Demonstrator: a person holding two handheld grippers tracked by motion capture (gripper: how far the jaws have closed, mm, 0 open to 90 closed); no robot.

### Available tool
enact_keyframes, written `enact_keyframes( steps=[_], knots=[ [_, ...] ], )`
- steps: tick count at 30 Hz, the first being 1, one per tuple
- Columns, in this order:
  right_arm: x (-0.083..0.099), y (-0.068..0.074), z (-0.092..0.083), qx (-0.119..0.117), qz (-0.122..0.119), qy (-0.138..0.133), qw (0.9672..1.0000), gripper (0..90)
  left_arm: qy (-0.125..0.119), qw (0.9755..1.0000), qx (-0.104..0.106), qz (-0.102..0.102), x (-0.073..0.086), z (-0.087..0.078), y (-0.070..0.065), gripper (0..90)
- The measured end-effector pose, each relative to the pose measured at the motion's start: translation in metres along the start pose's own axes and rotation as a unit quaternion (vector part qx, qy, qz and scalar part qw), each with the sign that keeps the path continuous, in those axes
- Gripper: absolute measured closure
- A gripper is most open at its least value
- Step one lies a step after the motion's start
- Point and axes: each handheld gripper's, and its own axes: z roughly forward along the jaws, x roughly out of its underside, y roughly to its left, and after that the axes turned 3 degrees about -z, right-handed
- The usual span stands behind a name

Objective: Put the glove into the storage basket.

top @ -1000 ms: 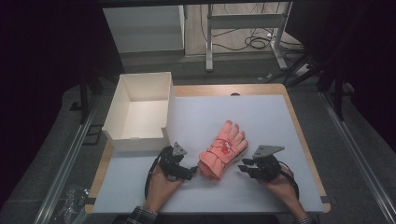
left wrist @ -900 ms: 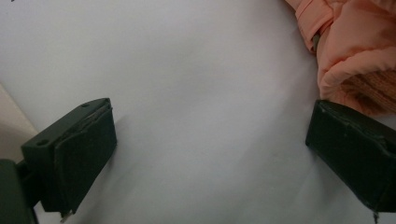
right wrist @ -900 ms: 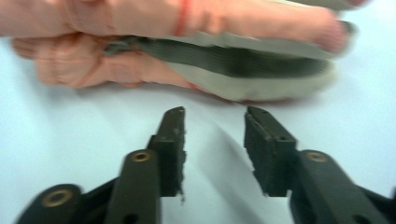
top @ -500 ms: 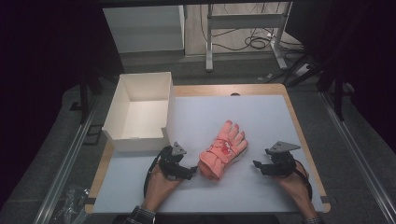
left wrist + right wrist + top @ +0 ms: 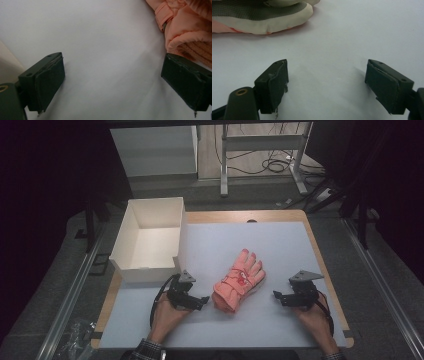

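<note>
My right hand-held gripper [image 5: 276,295] has drawn back from the glove [image 5: 239,280], jaws just spread, empty. Left hand-held gripper [image 5: 205,299], jaws apart and narrowing, should bite the cuff squarely.

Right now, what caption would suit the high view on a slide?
Two hand-held claws, left and right, flank a pink glove on a white table beside an open box.

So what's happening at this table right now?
A person works over a pink glove lying on the white table, a two-jaw gripper in each hand. The left gripper sits beside the glove's cuff, jaws open and easing closed, nothing between them. The right gripper is off to the glove's other side, its jaws just opened wide and empty. A white box stands open on the left.
</note>
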Motion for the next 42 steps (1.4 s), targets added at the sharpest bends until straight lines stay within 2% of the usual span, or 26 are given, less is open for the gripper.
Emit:
enact_keyframes(
  steps=[2, 5, 8, 13, 22, 30, 33, 38, 42],
  knots=[
    [0.000, 0.000, 0.000, 0.001, 0.001, 0.000, 1.0000, 18.1, -0.003, 1.0000, 0.000, 0.001, -0.002, -0.004, 0.001, 5.9],
    [0.000, 0.000, 0.000, 0.001, 0.001, 0.000, 1.0000, 17.9, -0.009, 0.9999, 0.015, 0.001, -0.007, -0.011, 0.001, 5.9],
    [0.000, 0.000, 0.000, 0.002, 0.001, 0.000, 1.0000, 17.8, -0.010, 0.9998, 0.013, 0.007, -0.016, -0.020, -0.001, 6.7],
    [0.000, 0.000, 0.000, 0.002, 0.001, 0.000, 1.0000, 17.7, -0.006, 0.9993, 0.036, -0.005, -0.031, -0.030, 0.002, 12.1],
    [0.000, 0.000, 0.000, 0.002, 0.001, -0.001, 1.0000, 17.7, -0.019, 0.9992, 0.029, 0.020, -0.062, -0.042, -0.006, 9.8],
    [0.000, 0.000, 0.000, 0.002, 0.001, -0.001, 1.0000, 17.7, -0.009, 0.9989, 0.038, 0.027, -0.092, -0.035, -0.023, 3.5],
    [0.000, 0.000, 0.000, 0.002, 0.000, -0.001, 1.0000, 17.7, -0.007, 0.9985, 0.045, 0.032, -0.104, -0.030, -0.034, 2.2],
    [0.000, 0.000, 0.000, 0.002, 0.000, 0.000, 1.0000, 17.7, 0.009, 0.9974, 0.052, 0.050, -0.116, -0.019, -0.054, 0.4],
    [0.000, 0.000, 0.000, 0.002, 0.000, 0.000, 1.0000, 17.7, 0.023, 0.9970, 0.052, 0.053, -0.118, -0.003, -0.066, 0.6]
  ],
)
